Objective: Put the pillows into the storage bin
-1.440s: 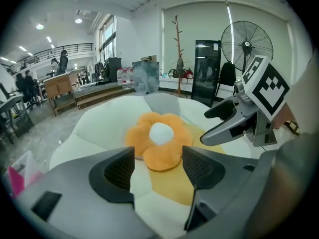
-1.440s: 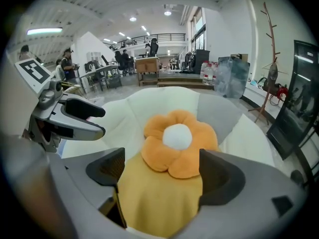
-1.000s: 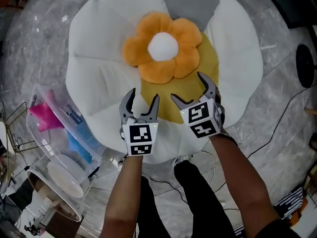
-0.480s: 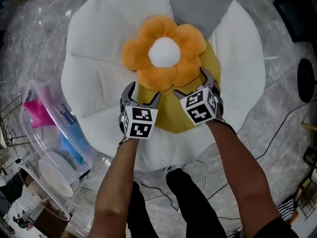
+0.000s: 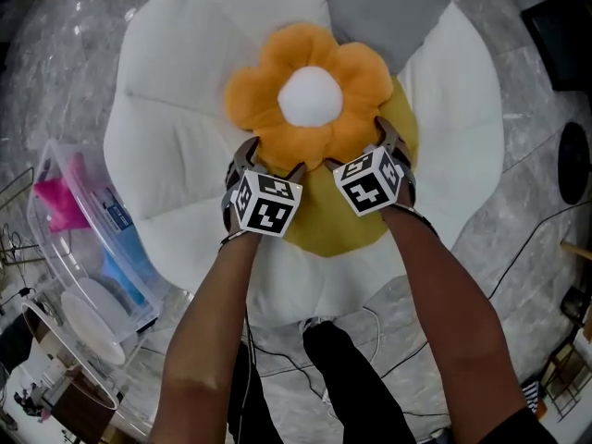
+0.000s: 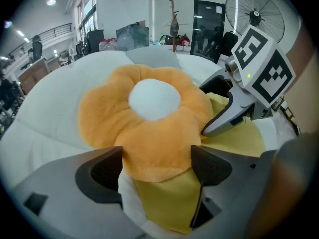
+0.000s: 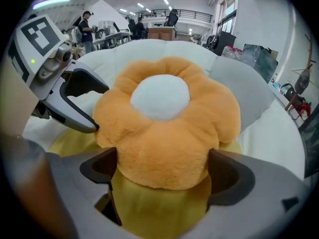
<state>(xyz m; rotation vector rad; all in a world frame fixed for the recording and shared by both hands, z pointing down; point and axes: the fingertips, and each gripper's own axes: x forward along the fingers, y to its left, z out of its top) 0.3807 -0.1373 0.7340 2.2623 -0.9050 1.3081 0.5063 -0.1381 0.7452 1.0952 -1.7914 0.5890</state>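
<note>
the flower pillow [image 5: 310, 141] was orange plush with a round white centre. beneath it, the big pillow [image 5: 176, 146] had white petals, one grey petal [image 5: 379, 7] and a mustard-yellow middle [image 5: 333, 225]. the left gripper [image 5: 274, 158] and right gripper [image 5: 356, 146] had pale grey jaws with darker grey pads, and each carried a white marker cube [image 5: 266, 203] printed with black squares. the storage bin [image 5: 88, 169] was clear, with a pink thing [image 5: 57, 203] and a blue thing [image 5: 120, 266] inside. the floor [image 5: 518, 202] was grey and marbled, and the trousers [image 5: 361, 377] were black.
</note>
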